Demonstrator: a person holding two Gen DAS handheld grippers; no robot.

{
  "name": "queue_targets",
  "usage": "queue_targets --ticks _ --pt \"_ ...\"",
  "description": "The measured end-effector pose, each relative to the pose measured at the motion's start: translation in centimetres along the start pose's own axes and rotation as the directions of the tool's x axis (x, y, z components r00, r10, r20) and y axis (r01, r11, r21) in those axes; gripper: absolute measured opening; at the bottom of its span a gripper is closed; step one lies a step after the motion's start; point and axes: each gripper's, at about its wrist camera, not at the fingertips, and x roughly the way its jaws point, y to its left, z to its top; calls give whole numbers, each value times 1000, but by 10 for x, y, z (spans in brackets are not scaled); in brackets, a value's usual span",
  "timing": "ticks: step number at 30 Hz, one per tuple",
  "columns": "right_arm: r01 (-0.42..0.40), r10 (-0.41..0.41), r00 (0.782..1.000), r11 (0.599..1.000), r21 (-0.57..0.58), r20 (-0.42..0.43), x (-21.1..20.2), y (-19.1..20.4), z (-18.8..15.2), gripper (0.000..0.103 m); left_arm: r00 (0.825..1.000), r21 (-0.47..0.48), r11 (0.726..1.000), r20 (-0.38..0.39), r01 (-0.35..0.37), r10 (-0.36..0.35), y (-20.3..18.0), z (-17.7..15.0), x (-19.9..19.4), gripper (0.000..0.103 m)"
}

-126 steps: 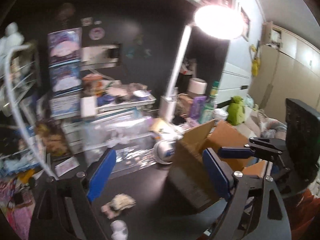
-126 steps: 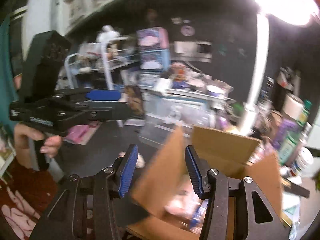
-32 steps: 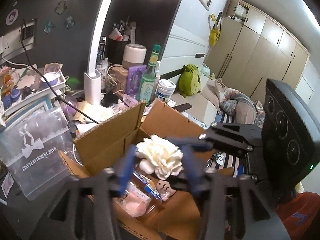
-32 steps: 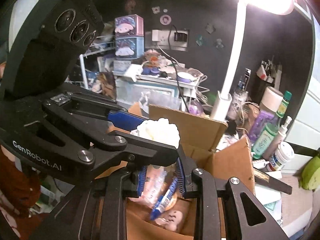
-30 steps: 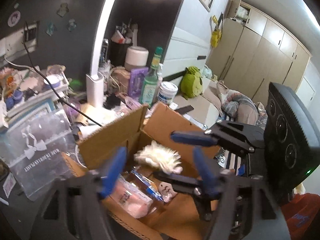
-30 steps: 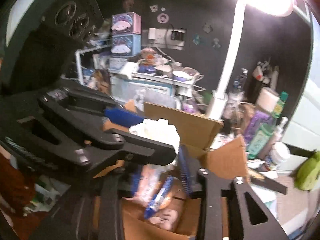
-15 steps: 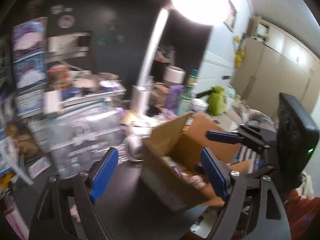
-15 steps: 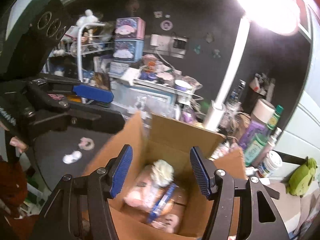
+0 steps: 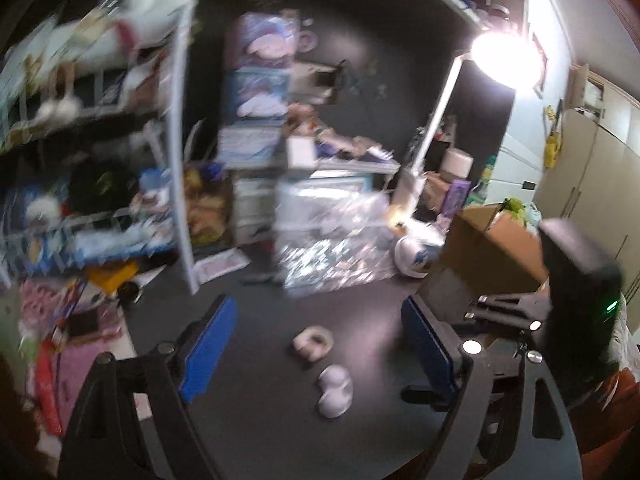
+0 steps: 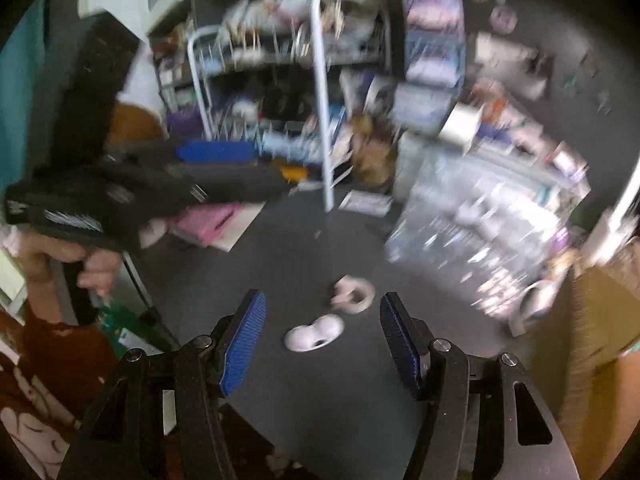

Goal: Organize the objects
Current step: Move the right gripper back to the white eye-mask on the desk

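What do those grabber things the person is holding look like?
Each hand-held gripper is black, with two bright blue ribbed pads on its fingers and round silver bolts at the joints. The left hand-held gripper and the right hand-held gripper look alike. Seen from the side, each has a chunky black block on top; the right one's shows a small green light. A dark red patterned garment shows at the frame edges.

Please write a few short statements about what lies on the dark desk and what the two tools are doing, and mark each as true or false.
1. Two small pale items, a white two-lobed piece and a pinkish ring-shaped piece, lie on the dark desk. True.
2. The right tool grips the white piece. False: its fingers stand apart, empty.
3. The left tool is open and empty. True.
4. The brown cardboard box is between the left tool's fingers. False: it stands off to the right.
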Motion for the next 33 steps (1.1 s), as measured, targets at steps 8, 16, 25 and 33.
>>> queue_targets --ticks 8,16,25,33 --pt "56 -47 997 988 146 -64 80 15 -45 56 997 -71 997 -73 12 -17 39 -45 2 83" --pt "232 -223 972 966 119 -77 110 21 -48 56 998 -79 997 -59 19 -24 47 -51 -3 83" --pt "253 -243 966 957 140 -85 93 -4 -58 56 998 -93 995 -51 38 -43 48 -48 2 83" --pt "248 -240 967 963 104 -85 107 -1 -49 32 997 -91 995 -64 35 -41 46 -50 4 83"
